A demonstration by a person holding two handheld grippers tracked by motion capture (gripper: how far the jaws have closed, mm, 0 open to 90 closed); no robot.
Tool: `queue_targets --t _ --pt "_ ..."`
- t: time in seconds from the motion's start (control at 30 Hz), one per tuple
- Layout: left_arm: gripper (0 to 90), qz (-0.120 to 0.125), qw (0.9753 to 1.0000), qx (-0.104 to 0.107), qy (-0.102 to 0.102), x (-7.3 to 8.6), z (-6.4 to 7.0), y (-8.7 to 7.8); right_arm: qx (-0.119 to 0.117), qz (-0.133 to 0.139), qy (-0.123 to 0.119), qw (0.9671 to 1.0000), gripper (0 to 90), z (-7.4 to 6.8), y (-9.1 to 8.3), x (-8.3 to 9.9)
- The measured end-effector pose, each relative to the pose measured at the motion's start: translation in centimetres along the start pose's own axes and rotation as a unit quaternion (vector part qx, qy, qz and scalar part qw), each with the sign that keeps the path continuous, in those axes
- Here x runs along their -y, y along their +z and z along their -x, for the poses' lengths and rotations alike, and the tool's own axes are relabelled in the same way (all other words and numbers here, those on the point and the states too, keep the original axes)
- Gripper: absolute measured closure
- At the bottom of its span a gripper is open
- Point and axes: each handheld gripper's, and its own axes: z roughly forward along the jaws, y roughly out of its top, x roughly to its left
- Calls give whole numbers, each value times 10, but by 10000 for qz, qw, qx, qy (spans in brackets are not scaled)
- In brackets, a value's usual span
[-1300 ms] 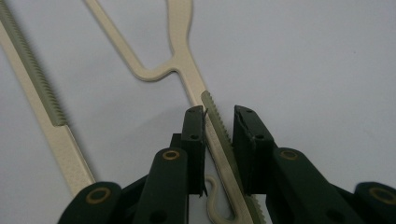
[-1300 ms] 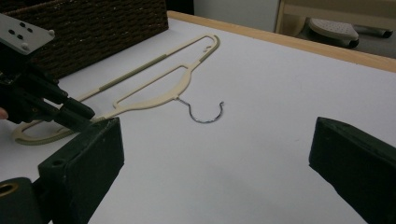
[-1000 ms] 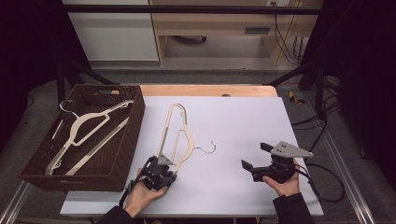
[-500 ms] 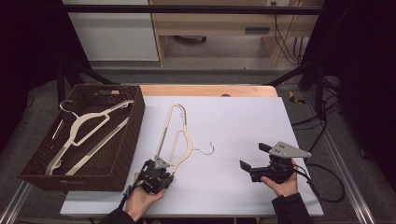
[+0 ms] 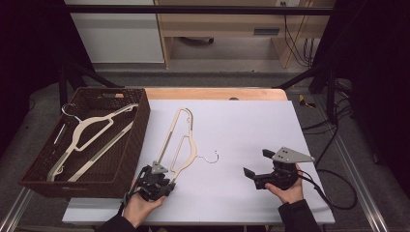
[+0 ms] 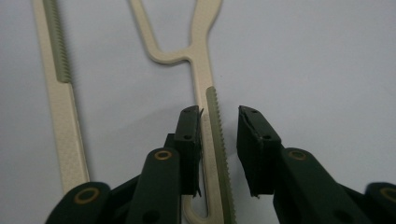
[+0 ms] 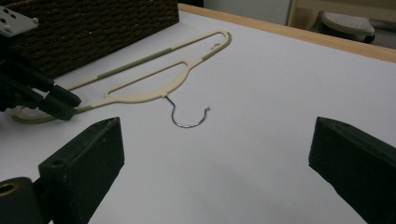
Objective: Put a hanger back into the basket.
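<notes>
- Cream plastic hanger lies flat on the white table in the high view, just right of the brown wicker basket; its wire hook points toward the table's middle. Left tool sits at the hanger's near end, held in the person's left hand. Right tool rests in the right hand on the table, well apart from the hanger, jaws spread. A second cream hanger lies inside the basket.
- Left gripper view: left tool straddles the hanger's ribbed arm. Jaws a little apart, not pinching: the left jaw looks to be against the arm or just beside it, the right jaw has a visible gap. A parallel bar of the same hanger runs along the left edge of the view.
- Right gripper view: right tool wide open over bare table, nothing between its jaws. Beyond it, the hanger lies with its hook nearest the camera; the left tool is at the hanger's end, beside the basket.
</notes>
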Motion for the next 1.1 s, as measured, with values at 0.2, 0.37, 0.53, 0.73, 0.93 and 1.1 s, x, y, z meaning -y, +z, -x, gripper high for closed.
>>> queue_targets --t 0.2,0.37,0.53,0.73,0.93,1.1 --pt "752 59 9997 -238 46 2 4 1 -39 26 -16 10000 36 -5 5 -5" --pt "781 80 9998 -190 35 2 2 0 -123 33 -52 9999 37 -10 12 -10" --pt "788 129 9998 -175 49 3 1 -1 -199 -42 -81 9998 39 -14 25 -14" --pt "790 286 9995 -97 15 1 -3 -12 -306 -148 -118 9994 47 -18 42 -18" --pt "790 515 9986 -85 9 -3 -8 -29 -407 -305 -128 9986 63 -22 64 -19" --pt "790 595 9982 -83 14 -5 -10 -35 -518 -452 -154 9975 89 -29 89 -22"
